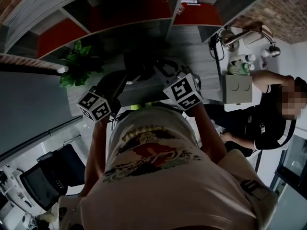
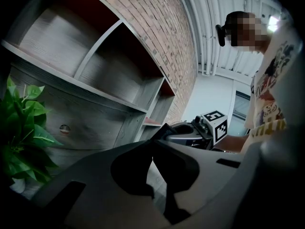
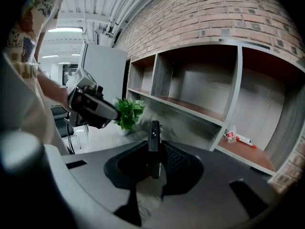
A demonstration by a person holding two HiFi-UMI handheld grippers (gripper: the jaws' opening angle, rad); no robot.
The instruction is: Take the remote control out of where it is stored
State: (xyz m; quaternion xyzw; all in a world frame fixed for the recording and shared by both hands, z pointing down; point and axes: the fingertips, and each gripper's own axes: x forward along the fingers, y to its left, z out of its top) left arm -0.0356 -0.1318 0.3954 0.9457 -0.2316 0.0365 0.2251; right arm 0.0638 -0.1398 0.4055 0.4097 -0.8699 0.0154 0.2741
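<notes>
**Brick wall (image 3: 214, 13), grey shelves (image 3: 190, 109), remote in the jaws**

Before the shelving, our right gripper (image 3: 155, 149) is clamped on the remote control (image 3: 153, 137), which stands upright between its jaws, clear of any compartment. Our left gripper (image 2: 153, 147) holds nothing, its jaw tips brought together. From the remote, that left gripper sits at nine o'clock, the potted plant (image 3: 127, 112) at ten o'clock and a few small items (image 3: 237, 138) on a red-lined shelf at three o'clock.

We judge the removal essentially done; only carrying it off or setting it down remains. The remote looks slim, black and flat, with a small button near its top.
</notes>
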